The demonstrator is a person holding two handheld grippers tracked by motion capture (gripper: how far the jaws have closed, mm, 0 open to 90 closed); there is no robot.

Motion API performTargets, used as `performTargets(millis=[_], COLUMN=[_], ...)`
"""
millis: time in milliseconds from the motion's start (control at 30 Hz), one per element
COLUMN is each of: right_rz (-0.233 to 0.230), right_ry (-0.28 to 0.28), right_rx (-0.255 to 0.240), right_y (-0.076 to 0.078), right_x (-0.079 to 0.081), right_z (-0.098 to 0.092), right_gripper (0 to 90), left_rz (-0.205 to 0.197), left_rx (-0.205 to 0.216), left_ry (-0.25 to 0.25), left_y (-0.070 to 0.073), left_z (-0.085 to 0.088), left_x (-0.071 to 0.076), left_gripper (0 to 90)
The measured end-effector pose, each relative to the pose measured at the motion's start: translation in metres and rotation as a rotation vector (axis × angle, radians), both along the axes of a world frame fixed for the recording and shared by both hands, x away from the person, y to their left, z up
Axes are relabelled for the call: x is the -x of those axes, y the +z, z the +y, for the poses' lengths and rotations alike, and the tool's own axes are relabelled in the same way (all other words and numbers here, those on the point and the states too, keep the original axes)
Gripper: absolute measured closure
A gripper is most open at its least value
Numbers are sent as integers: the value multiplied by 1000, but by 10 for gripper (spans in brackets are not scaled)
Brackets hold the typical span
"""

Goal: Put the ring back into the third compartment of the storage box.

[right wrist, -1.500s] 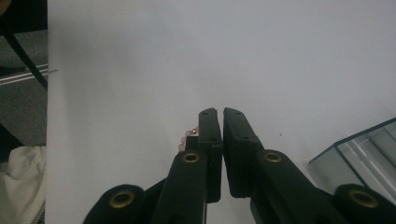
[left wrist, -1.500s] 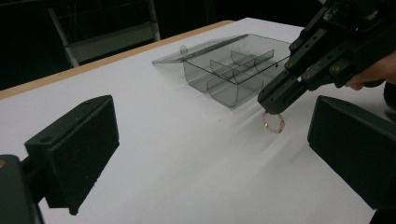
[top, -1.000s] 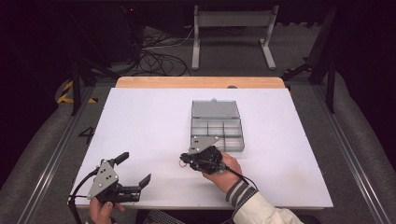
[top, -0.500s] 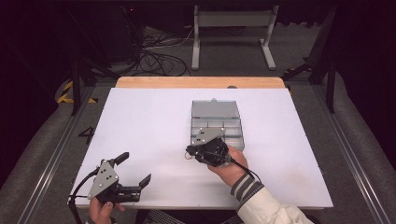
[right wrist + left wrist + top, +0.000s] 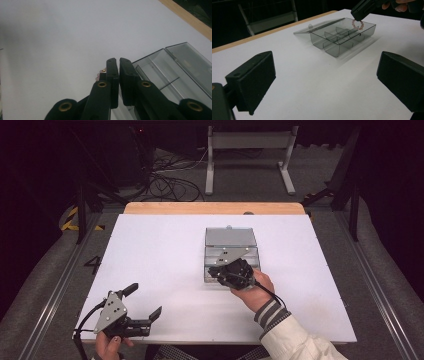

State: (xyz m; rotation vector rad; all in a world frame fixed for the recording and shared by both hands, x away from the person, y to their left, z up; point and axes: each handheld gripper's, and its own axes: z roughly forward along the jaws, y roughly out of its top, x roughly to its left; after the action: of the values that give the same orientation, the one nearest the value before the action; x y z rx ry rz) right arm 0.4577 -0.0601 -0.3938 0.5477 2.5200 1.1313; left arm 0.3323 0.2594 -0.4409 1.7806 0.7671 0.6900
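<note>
**A:** Where's the bracelet right now?

**B:** I see the pink bead bracelet (image 5: 357,24) hanging as a small loop from the tip of my right tool (image 5: 362,10), over the far end of the clear compartment box (image 5: 342,37). It isn't resting on anything. In the right gripper view a few beads (image 5: 99,74) peek out beside the left jaw.

**A:** So that tool is closed?

**B:** Yes, the jaws are pressed nearly together with the bracelet pinched between them. From above, my right tool (image 5: 231,272) and hand (image 5: 255,287) sit over the near end of the box, so I can't say which compartment the loop hangs over.

**A:** And the box itself?

**B:** It's on the white table (image 5: 160,250), right of centre, lid (image 5: 230,236) folded back flat on the far side. The dividers inside (image 5: 337,37) are visible.

**A:** Your other tool?

**B:** My left tool (image 5: 142,304) is near the table's front left corner, well apart from the box, jaws spread wide, gripping nothing, pointed toward the box.
</note>
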Motion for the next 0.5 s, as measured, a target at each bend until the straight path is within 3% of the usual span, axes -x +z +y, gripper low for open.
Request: performTargets(millis=[500], right_rz=[-10], right_ry=[-76], right_rx=[-8], right_y=[11], right_x=[-16], right_z=[-22], right_gripper=[868], left_rz=[8], left_rx=[4], left_ry=[0], left_y=[-1], left_z=[-1], left_x=[0], left_gripper=[25])
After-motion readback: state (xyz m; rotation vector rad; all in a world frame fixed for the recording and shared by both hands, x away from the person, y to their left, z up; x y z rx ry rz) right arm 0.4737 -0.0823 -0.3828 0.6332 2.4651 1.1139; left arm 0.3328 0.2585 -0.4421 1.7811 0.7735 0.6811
